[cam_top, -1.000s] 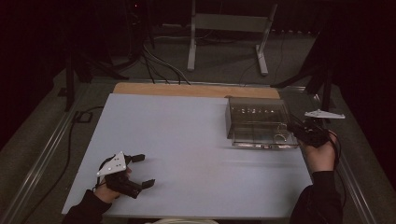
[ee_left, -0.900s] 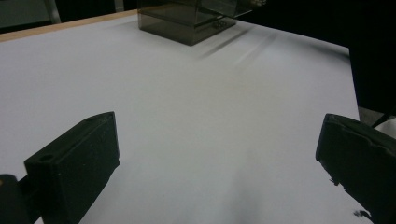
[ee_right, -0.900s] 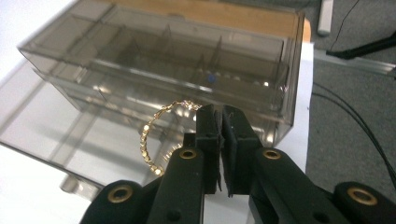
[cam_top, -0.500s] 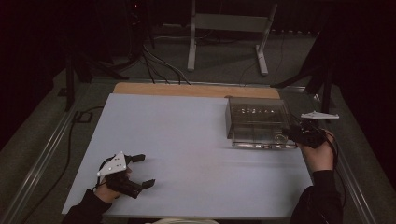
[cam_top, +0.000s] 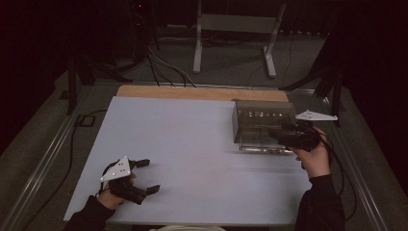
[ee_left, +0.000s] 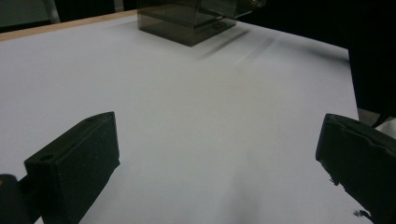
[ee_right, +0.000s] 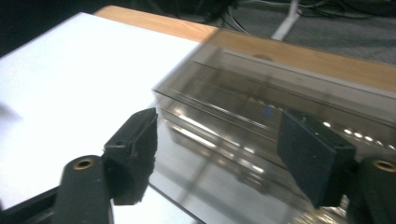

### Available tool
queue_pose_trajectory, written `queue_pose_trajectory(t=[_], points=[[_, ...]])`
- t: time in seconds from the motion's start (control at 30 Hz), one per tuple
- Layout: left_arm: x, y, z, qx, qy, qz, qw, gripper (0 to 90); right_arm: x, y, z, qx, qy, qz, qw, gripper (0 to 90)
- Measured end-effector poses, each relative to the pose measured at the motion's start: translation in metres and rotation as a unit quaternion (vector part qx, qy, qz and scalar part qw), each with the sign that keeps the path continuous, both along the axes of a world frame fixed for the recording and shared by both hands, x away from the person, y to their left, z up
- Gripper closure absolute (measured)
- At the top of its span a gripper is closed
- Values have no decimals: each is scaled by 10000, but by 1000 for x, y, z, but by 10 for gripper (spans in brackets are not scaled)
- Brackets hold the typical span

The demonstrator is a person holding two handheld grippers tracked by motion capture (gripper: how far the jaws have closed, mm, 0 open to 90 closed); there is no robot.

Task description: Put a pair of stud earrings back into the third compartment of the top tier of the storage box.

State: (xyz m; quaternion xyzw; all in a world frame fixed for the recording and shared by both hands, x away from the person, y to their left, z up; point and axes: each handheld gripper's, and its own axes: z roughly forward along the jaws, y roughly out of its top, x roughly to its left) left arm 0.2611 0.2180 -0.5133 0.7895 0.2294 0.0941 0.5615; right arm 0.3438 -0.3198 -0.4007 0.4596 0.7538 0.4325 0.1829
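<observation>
Jaws of your left gripper (cam_top: 146, 176) stand wide apart, with nothing between them but bare white board (cam_top: 192, 159). You hold it low at about 7 o'clock on the board, near the front edge, and it points toward 2 o'clock. In the left gripper view the box (ee_left: 187, 21) sits well apart, far up at 12 o'clock.

Your right gripper (cam_top: 281, 136) is at about 3 o'clock on the board, and your hand (cam_top: 315, 159) holds it from behind. Its jaws are also apart and grip nothing. In the right gripper view they frame the box (ee_right: 280, 116), a smoky clear one, at its near side; I cannot tell if they touch it. The box rests on the board near its far right corner, just before the wooden strip (cam_top: 192, 92).
</observation>
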Motion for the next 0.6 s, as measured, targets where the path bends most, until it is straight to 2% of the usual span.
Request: queue_pose_trajectory(t=[0.13,0.2,0.3,0.4,0.5,0.6], points=[[1,1,0,-45,4,24,10000,5,-2,16,3,77,-106,222,9997,208],[0,1,0,-16,-1,13,10000,4,-4,24,4,138,-151,448,9988,148],[0,1,0,-35,-2,20,10000,5,-6,37,4,211,-236,640,9974,143],[0,0,0,4,-5,10,10000,5,-8,49,4,220,-322,882,9953,103],[0,1,0,-38,-4,27,10000,5,-9,59,4,375,-325,1088,9928,23],[0,1,0,-4,-11,18,10000,4,-12,71,0,524,-444,1215,9902,14]])
